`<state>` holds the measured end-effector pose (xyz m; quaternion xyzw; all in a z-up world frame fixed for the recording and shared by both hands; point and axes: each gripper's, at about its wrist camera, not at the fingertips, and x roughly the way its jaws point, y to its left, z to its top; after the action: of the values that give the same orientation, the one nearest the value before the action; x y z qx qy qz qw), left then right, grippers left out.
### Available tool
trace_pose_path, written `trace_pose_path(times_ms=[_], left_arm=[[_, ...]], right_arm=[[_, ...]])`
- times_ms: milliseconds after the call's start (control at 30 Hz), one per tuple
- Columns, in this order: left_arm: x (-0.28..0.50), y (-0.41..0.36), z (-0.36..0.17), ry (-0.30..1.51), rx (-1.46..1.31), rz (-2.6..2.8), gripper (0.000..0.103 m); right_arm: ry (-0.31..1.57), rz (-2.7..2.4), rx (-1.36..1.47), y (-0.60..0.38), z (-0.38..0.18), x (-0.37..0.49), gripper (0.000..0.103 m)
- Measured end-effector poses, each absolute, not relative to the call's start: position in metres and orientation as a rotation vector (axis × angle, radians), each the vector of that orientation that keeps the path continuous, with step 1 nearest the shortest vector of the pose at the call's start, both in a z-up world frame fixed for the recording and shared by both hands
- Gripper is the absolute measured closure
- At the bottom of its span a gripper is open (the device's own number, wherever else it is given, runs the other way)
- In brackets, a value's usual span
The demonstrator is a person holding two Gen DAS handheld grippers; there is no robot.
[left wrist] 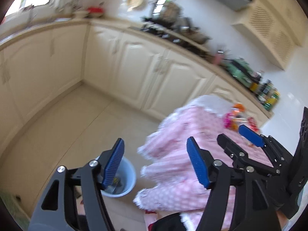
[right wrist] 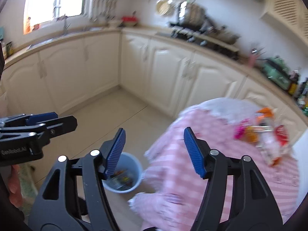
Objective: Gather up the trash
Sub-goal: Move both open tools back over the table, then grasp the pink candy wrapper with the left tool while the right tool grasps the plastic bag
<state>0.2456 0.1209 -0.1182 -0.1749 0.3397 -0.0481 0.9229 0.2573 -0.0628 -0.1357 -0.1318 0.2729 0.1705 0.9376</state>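
A light blue bin (left wrist: 123,181) stands on the floor beside the table and holds several wrappers; it also shows in the right wrist view (right wrist: 130,175). Colourful wrappers (right wrist: 263,134) lie on the far side of the pink-clothed table (right wrist: 221,163); they also show in the left wrist view (left wrist: 234,119). My left gripper (left wrist: 156,161) is open and empty, above the bin and table edge. My right gripper (right wrist: 154,152) is open and empty in about the same place. The right gripper also shows at the right of the left wrist view (left wrist: 235,136), the left gripper at the left of the right wrist view (right wrist: 48,119).
Cream kitchen cabinets (right wrist: 163,73) run along the back and left, with a cluttered counter (right wrist: 211,40) holding a dish rack, bottles and a green appliance. The tiled floor (left wrist: 77,119) lies between table and cabinets. Both views are motion-blurred.
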Motion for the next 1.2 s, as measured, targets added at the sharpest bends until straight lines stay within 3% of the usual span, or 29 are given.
trace_pose_path(times_ms=[200, 467, 1000, 1033, 1067, 1133, 1200], left_arm=[[0.280, 0.027, -0.100, 0.713, -0.266, -0.264, 0.035], [0.341, -0.085, -0.116, 0.759, -0.118, -0.370, 0.035], [0.458, -0.166, -0.171, 0.824, -0.003, -0.311, 0.036], [0.461, -0.168, -0.173, 0.826, 0.006, -0.309, 0.038], [0.465, -0.169, -0.176, 0.826, 0.011, -0.309, 0.049], [0.472, -0.171, -0.182, 0.858, 0.000, -0.333, 0.061], [0.473, -0.171, -0.186, 0.860, -0.012, -0.331, 0.064]], right_arm=[[0.542, 0.213, -0.153, -0.168, -0.126, 0.257, 0.036], [0.609, 0.041, -0.010, -0.301, -0.144, 0.303, 0.035], [0.760, 0.051, 0.060, -0.364, -0.186, 0.397, 0.032], [0.772, 0.053, 0.052, -0.363, -0.188, 0.402, 0.032], [0.776, 0.056, 0.045, -0.362, -0.190, 0.405, 0.031], [0.785, 0.070, 0.045, -0.360, -0.194, 0.413, 0.029], [0.802, 0.084, 0.059, -0.359, -0.198, 0.421, 0.029]])
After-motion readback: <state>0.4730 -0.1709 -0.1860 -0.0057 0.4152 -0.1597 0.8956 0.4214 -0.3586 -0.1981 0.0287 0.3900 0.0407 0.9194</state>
